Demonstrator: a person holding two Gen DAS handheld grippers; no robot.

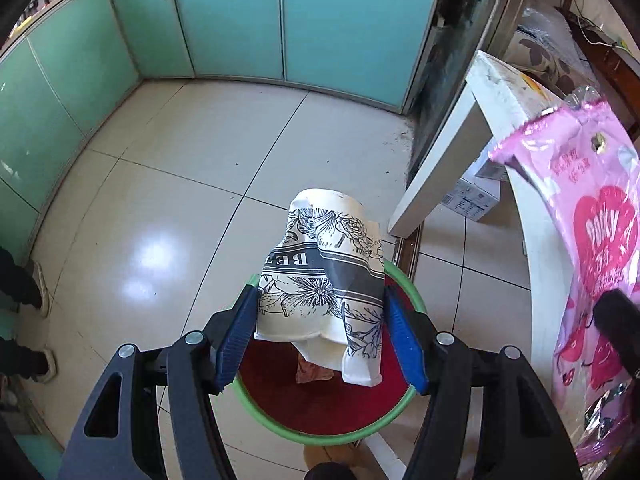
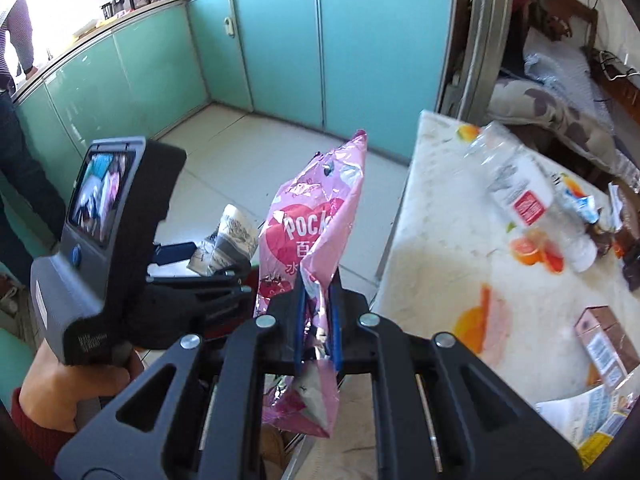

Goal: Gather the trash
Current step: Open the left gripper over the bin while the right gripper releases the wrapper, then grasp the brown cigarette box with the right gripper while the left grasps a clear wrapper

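My left gripper (image 1: 320,312) is shut on a crushed white paper cup with a black flower print (image 1: 324,276) and holds it over a green-rimmed bin with a dark red inside (image 1: 332,436). A small pinkish scrap (image 1: 314,372) lies in the bin. My right gripper (image 2: 318,320) is shut on a pink Pocky wrapper (image 2: 316,232), held upright beside the table; the wrapper also shows at the right of the left wrist view (image 1: 592,248). The left gripper and cup appear in the right wrist view (image 2: 228,240).
A white table (image 2: 436,216) stands on the right with a clear plastic bottle (image 2: 532,204), a brown carton (image 2: 608,344) and paper scraps on it. Teal cabinets (image 1: 240,20) line the far walls. A cardboard box (image 1: 472,196) sits under the table. A person stands at left.
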